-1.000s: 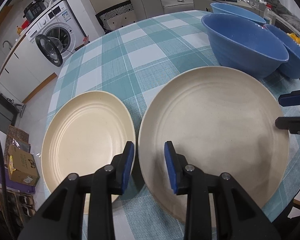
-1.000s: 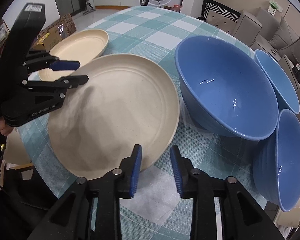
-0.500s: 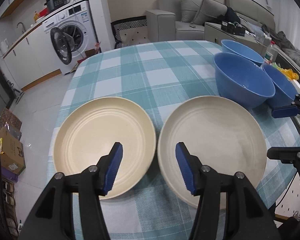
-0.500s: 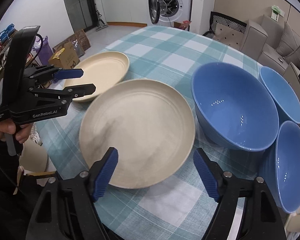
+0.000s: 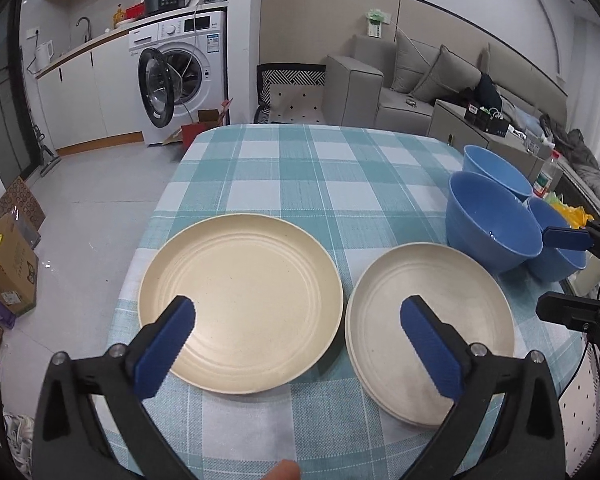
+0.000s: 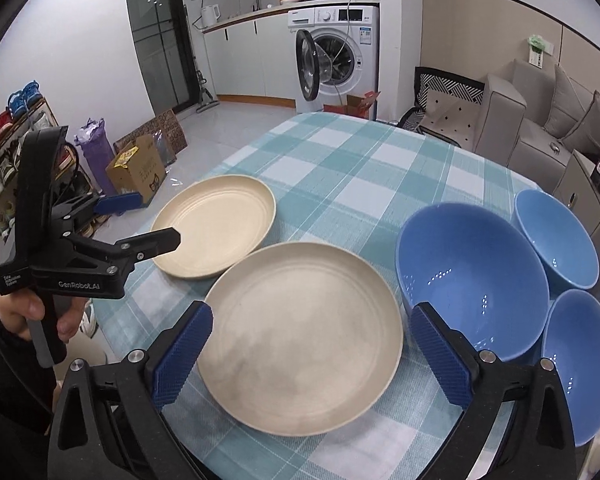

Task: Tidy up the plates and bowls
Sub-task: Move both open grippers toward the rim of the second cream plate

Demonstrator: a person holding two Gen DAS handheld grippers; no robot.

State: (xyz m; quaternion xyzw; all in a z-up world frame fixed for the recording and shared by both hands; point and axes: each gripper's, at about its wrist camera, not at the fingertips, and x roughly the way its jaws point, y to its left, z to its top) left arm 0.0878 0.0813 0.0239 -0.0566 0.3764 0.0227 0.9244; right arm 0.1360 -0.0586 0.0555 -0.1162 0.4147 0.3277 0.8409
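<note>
**Two plates, three bowls, nothing held: where this could slip**

Going left to right. The cream plate (image 5: 240,300) sits flat on the checked tablecloth (image 5: 300,168), and the left gripper (image 5: 300,344) hovers above its near rim with jaws opening wide and nothing between the pads. Just beside it is the paler plate (image 5: 428,328) (looks like a second rim peeks out underneath, so maybe a stack already, can't swear to it). The right gripper (image 6: 312,352) hangs over that one, jaws also opening, empty.

Further right, the big blue bowl (image 6: 472,276) stands right next to the paler plate, with two smaller blue bowls (image 6: 556,236) (image 6: 580,360) crowded against it at the table edge.

My worry: thin rims lying flat on cloth are hard to pinch, so a plate may skid or drag the cloth. A swing on the right could also nudge the near small bowl off the edge.
</note>
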